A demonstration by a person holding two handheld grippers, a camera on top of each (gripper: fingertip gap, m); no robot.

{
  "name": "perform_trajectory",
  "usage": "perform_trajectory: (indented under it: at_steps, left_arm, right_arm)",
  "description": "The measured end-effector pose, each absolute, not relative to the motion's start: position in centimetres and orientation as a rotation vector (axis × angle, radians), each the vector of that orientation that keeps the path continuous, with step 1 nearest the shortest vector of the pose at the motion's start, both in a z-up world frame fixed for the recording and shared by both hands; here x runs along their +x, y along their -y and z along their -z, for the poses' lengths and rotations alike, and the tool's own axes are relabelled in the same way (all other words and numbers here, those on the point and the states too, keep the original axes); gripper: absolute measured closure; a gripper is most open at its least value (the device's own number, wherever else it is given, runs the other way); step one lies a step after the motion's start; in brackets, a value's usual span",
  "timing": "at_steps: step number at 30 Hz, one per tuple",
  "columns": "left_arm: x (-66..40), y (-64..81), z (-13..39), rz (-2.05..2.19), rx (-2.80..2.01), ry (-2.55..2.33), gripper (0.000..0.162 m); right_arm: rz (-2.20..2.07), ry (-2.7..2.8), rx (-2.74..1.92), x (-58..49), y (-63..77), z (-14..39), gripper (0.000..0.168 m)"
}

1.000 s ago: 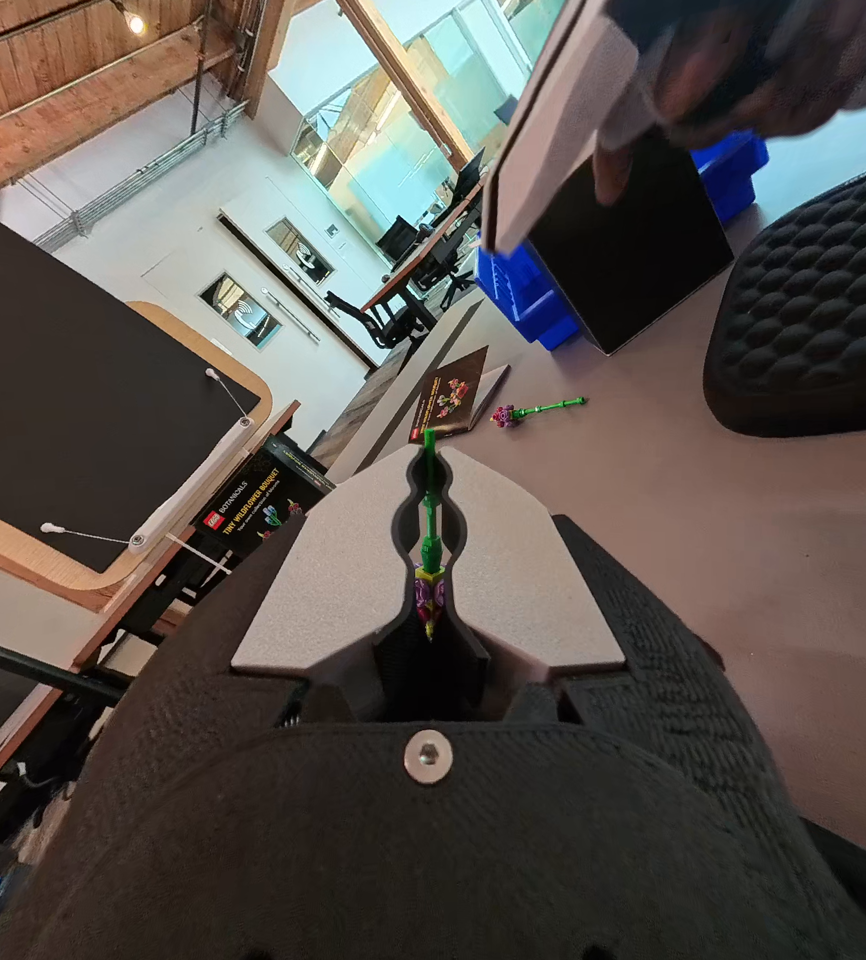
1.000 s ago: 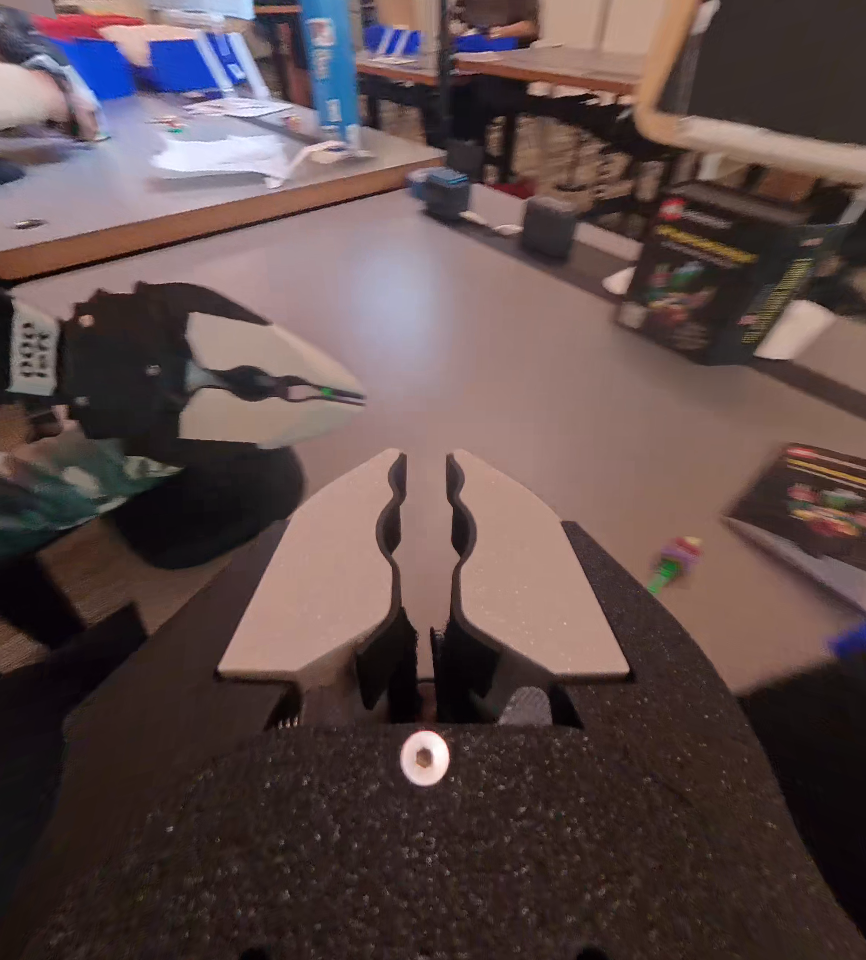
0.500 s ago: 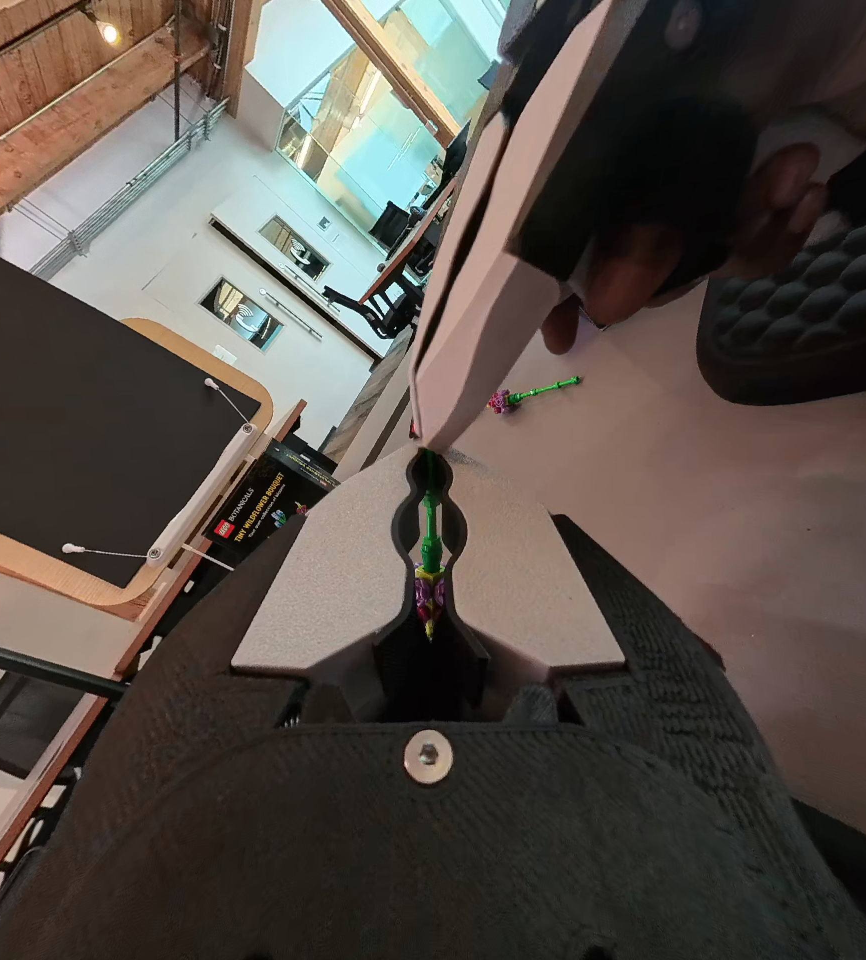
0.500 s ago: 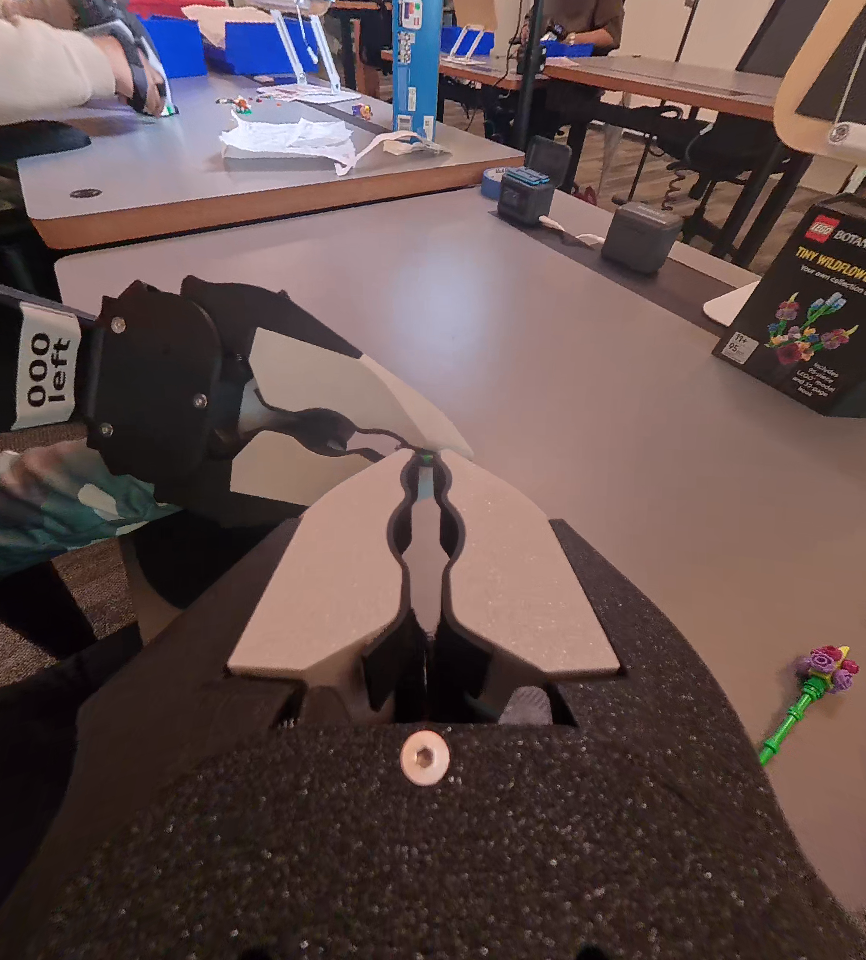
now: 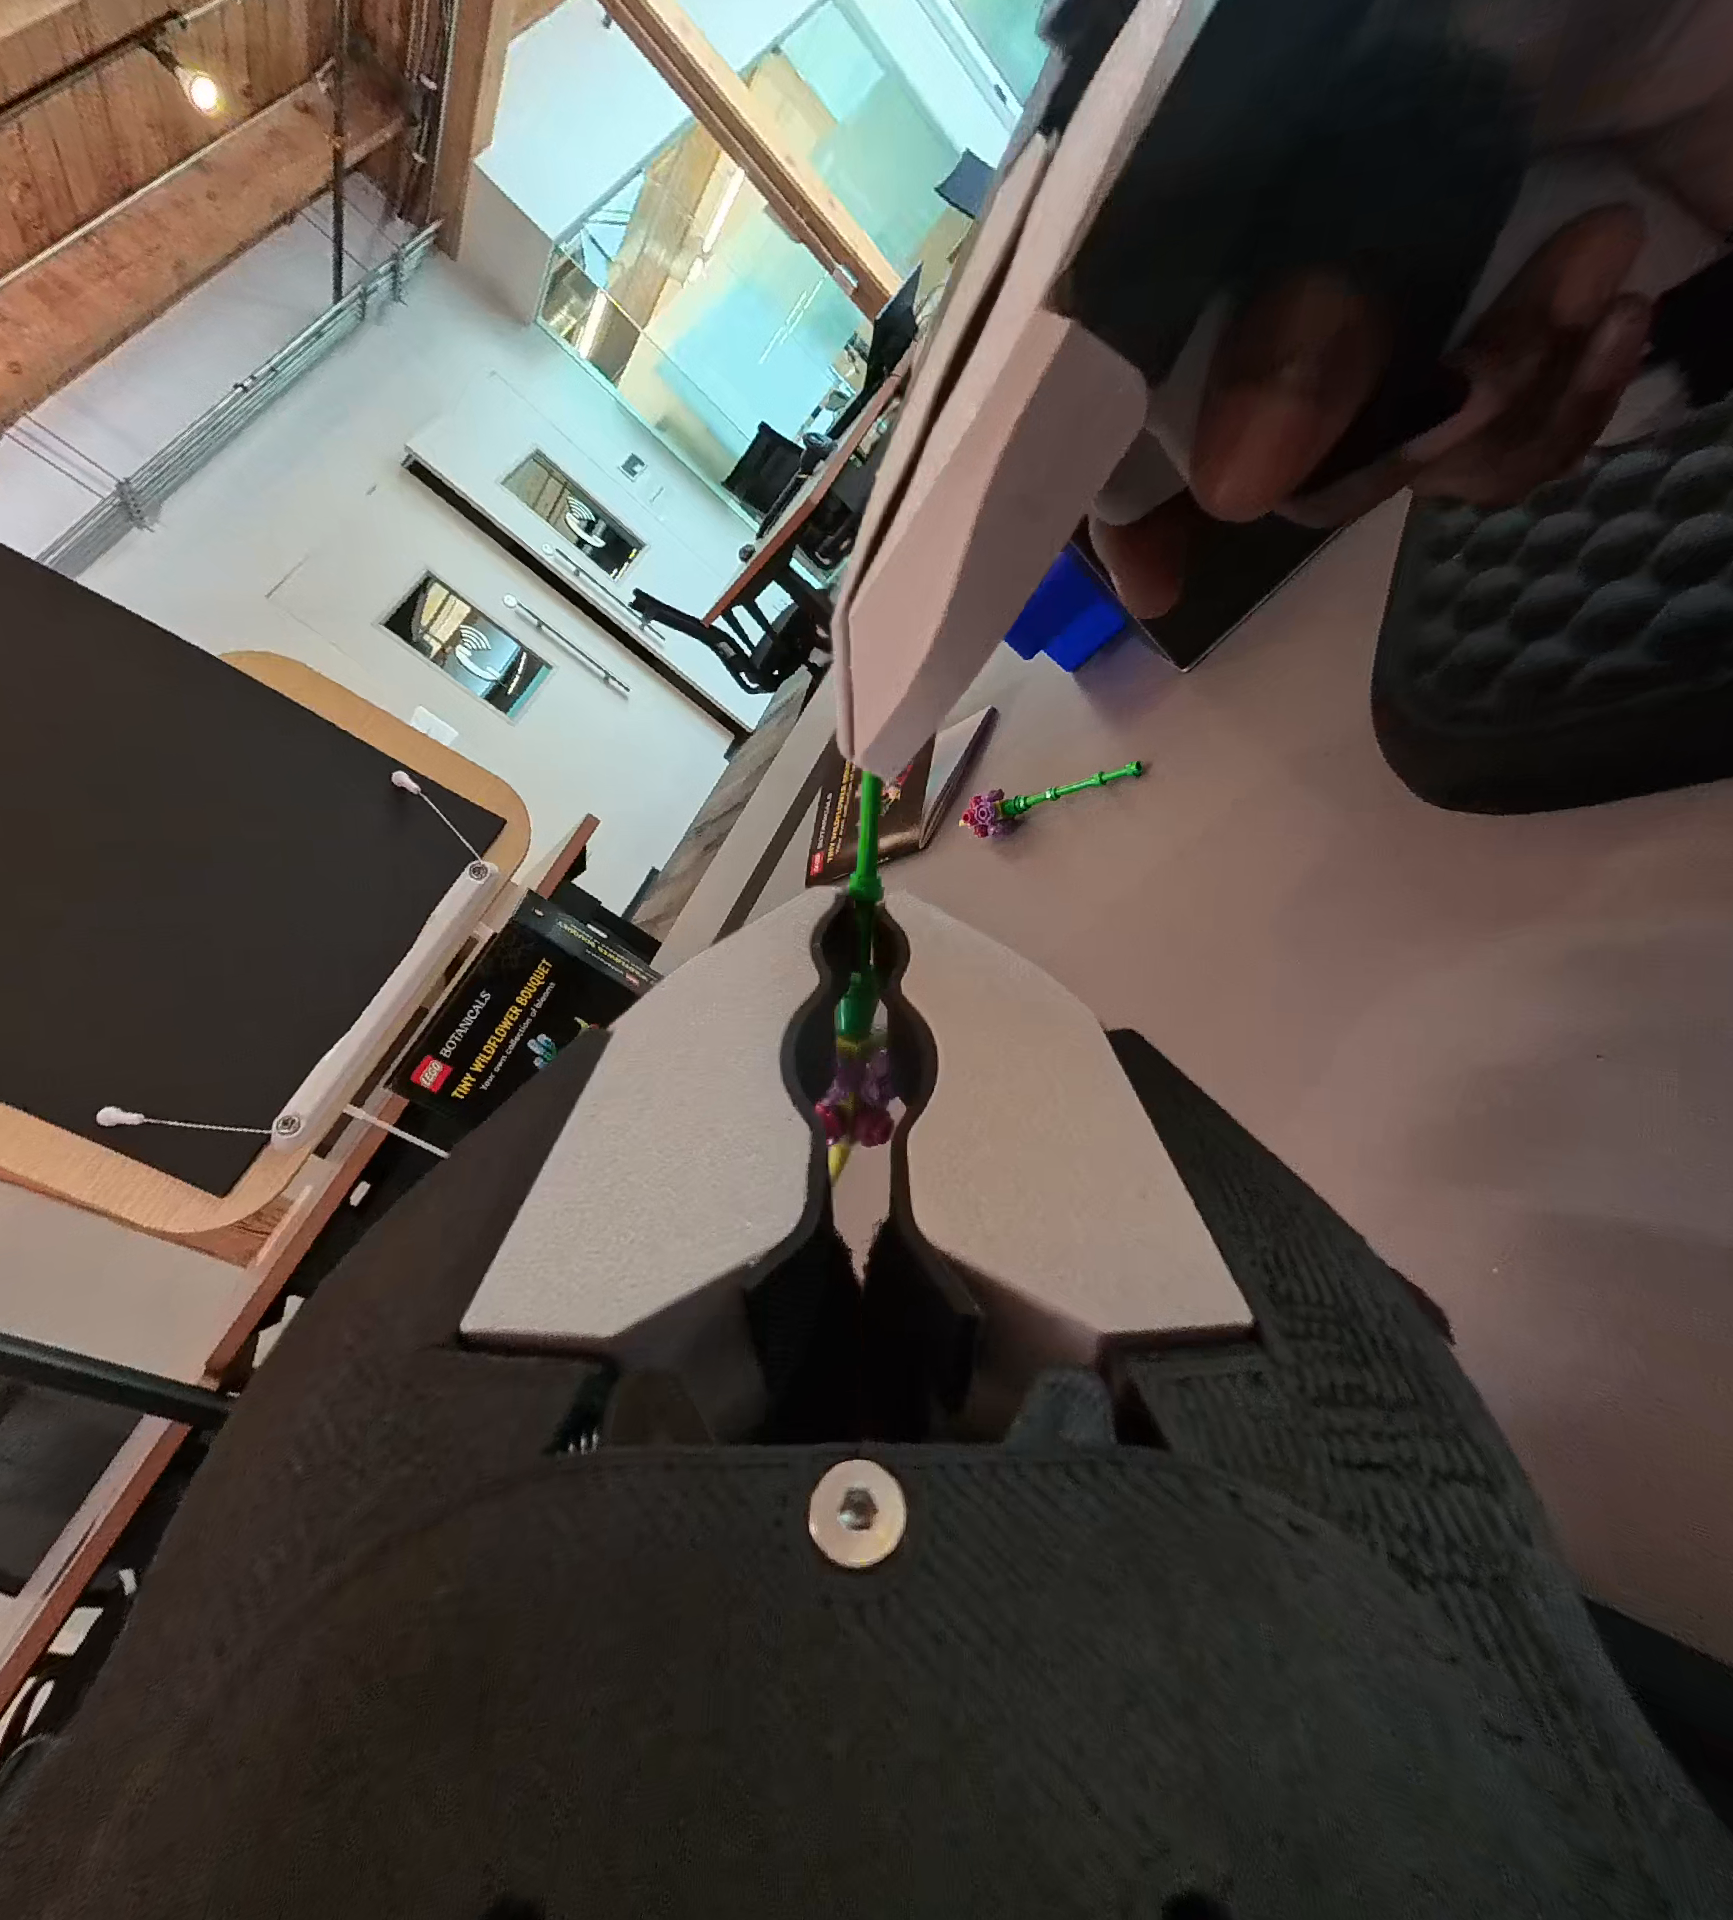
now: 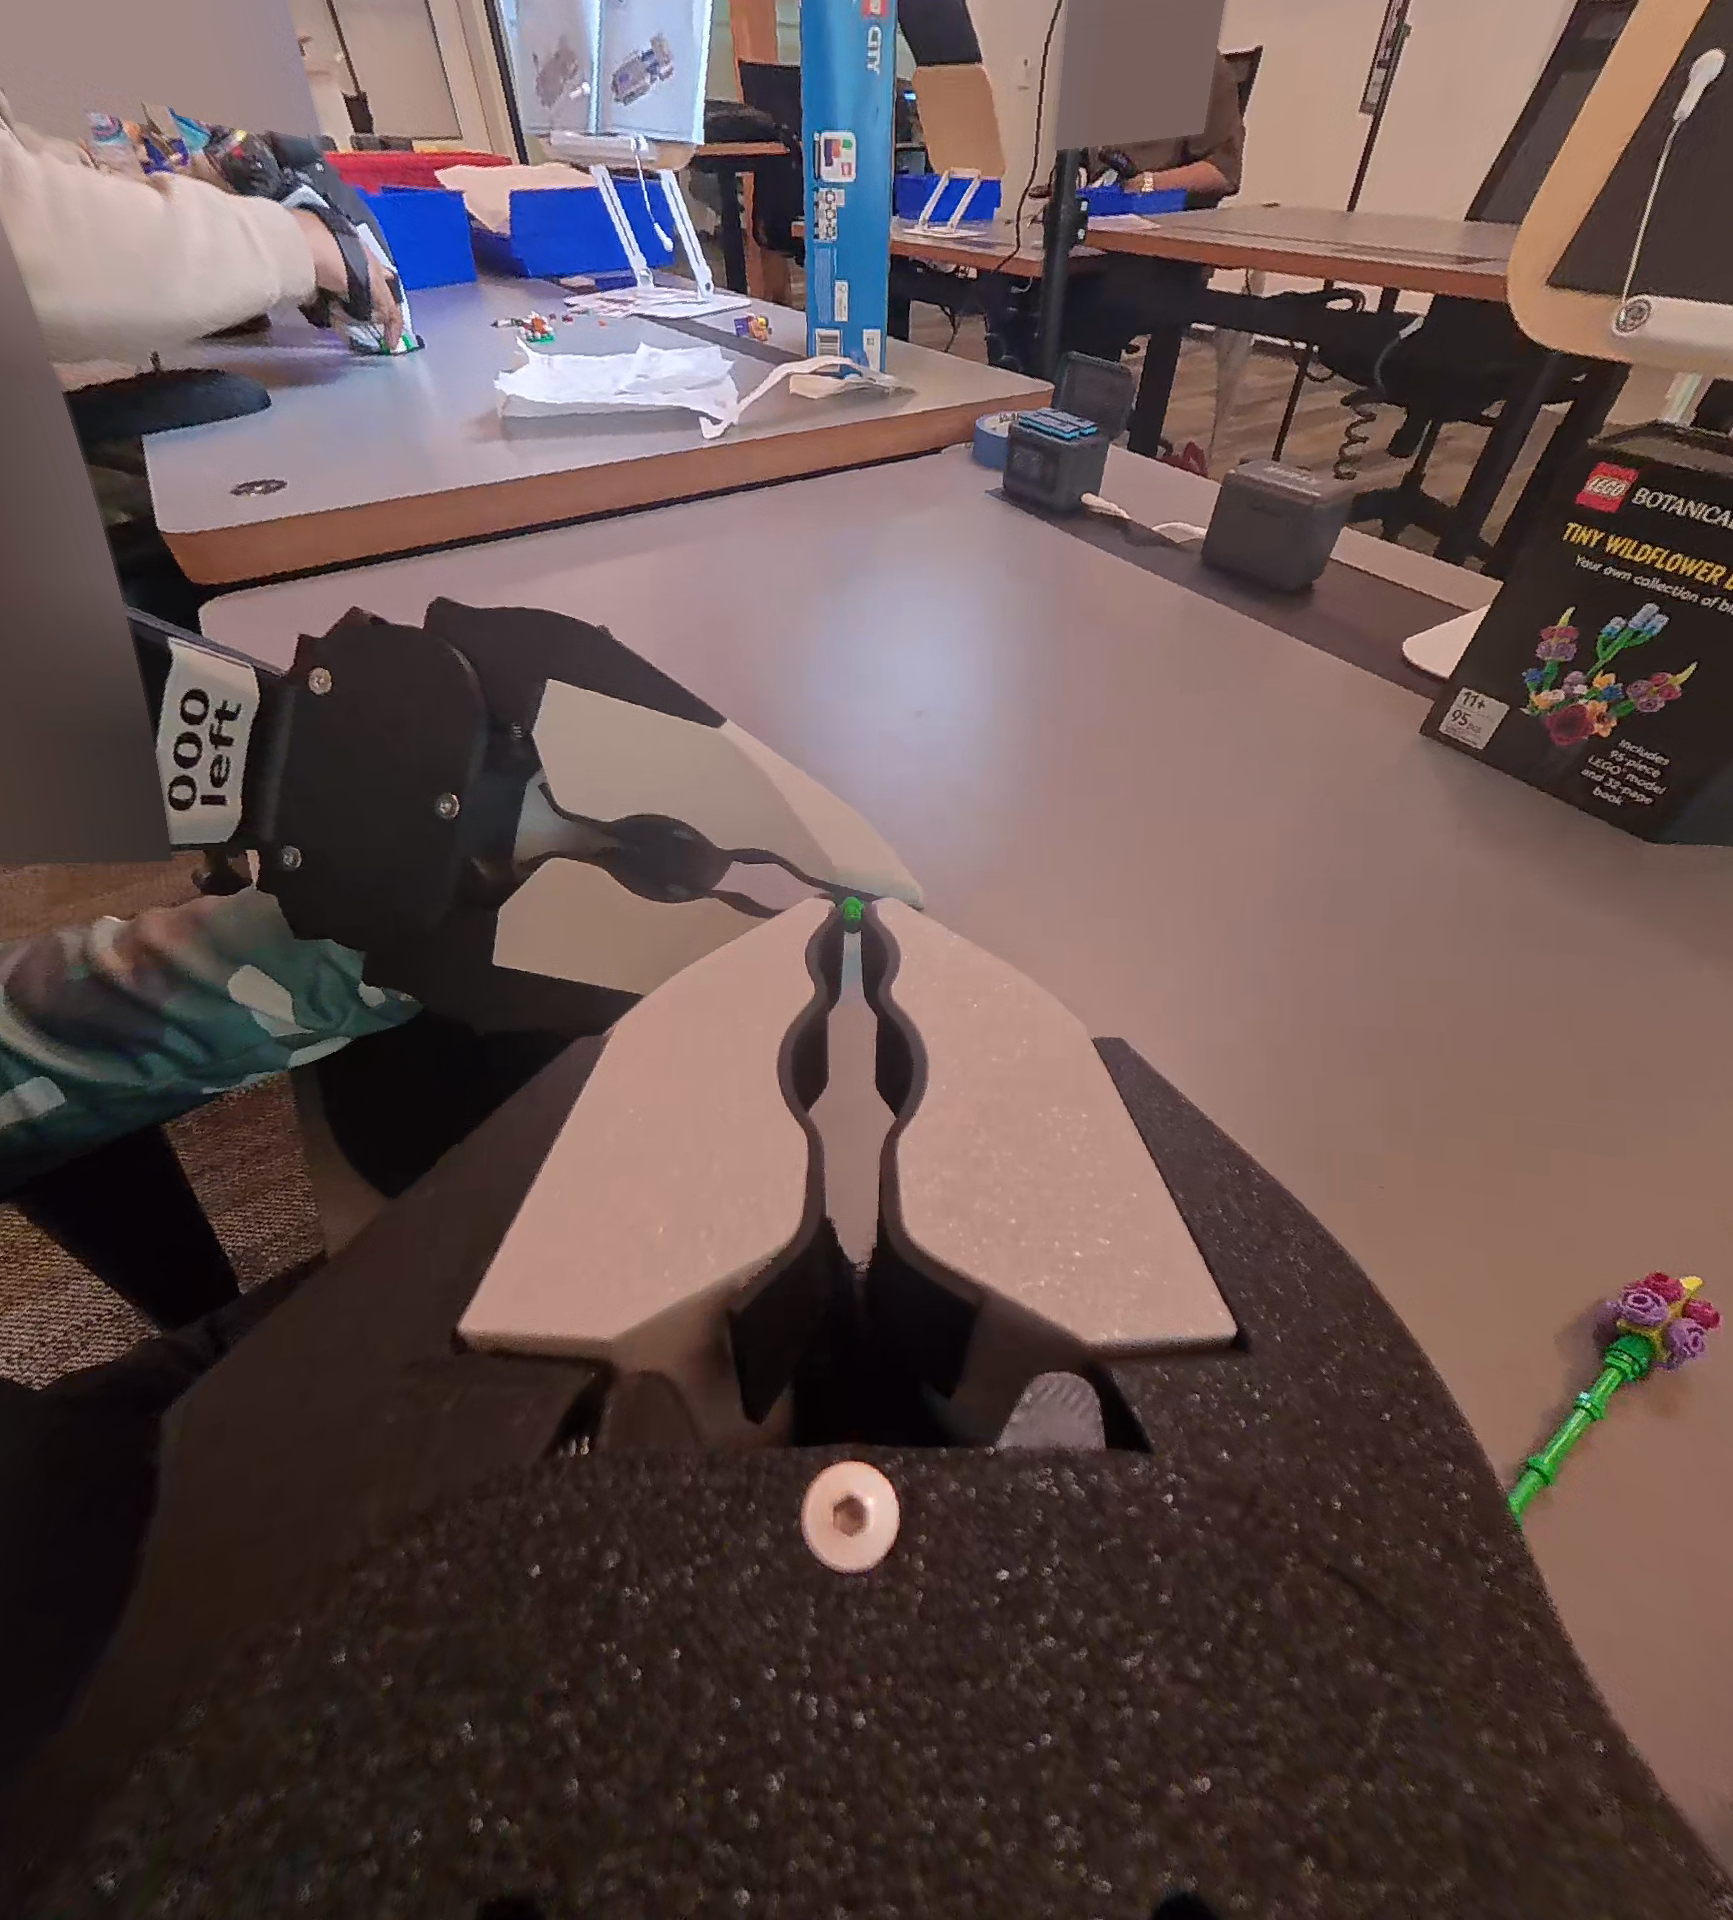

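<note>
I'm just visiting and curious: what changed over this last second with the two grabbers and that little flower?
The right gripper swung in from the side and shut its tips on the free end of the green stem of the toy flower. The flower has slid forward out of the left gripper, whose jaws look loosened around it. The second flower, the booklet and the box stayed put on the grey table.

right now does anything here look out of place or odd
Nothing looks spilled or damaged. One toy flower stem is pinched between the left gripper and right gripper. A second flower stem lies flat on the grey table.
</note>
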State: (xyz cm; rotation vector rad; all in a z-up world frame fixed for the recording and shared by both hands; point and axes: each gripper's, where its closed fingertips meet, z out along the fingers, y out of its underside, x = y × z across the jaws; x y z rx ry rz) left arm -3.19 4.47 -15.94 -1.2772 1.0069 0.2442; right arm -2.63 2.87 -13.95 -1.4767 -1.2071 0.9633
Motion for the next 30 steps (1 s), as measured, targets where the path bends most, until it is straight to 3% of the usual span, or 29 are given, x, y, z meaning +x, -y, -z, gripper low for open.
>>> perform_trajectory:
  at_steps: [4,6,15,20,22,24,30]
  left_arm:
    - [-3.1,-4.4,16.1,-0.241,-1.282,-1.023,0.158]
    - [-2.9,-4.3,16.1,-0.247,-1.275,-1.033,0.158]
    - [-1.9,-3.6,15.6,-0.061,-1.238,-1.038,0.159]
    - [-2.1,-3.5,14.6,-0.199,-1.167,-1.011,0.159]
    - [-5.3,-5.0,15.8,-0.312,-1.293,-0.968,0.159]
    - [-7.2,-4.6,14.0,-0.135,-1.29,-0.828,0.16]
    - [-4.7,-4.5,14.8,-0.174,-1.265,-0.934,0.159]
  right_arm:
    - [-0.974,1.234,-1.505,-3.0,-2.6,14.6,0.155]
    - [-0.932,1.239,-1.502,-3.0,-2.8,14.8,0.165]
    - [-0.704,1.431,-1.379,-2.2,-1.9,14.2,0.165]
    - [-0.876,1.314,-1.48,-1.8,-1.7,13.2,0.165]
    - [-0.972,1.125,-1.438,0.6,-2.6,10.0,0.165]
    - [-1.001,0.984,-1.384,4.5,-3.7,6.9,0.166]
    - [-0.683,0.98,-1.443,8.9,-5.6,6.6,0.165]
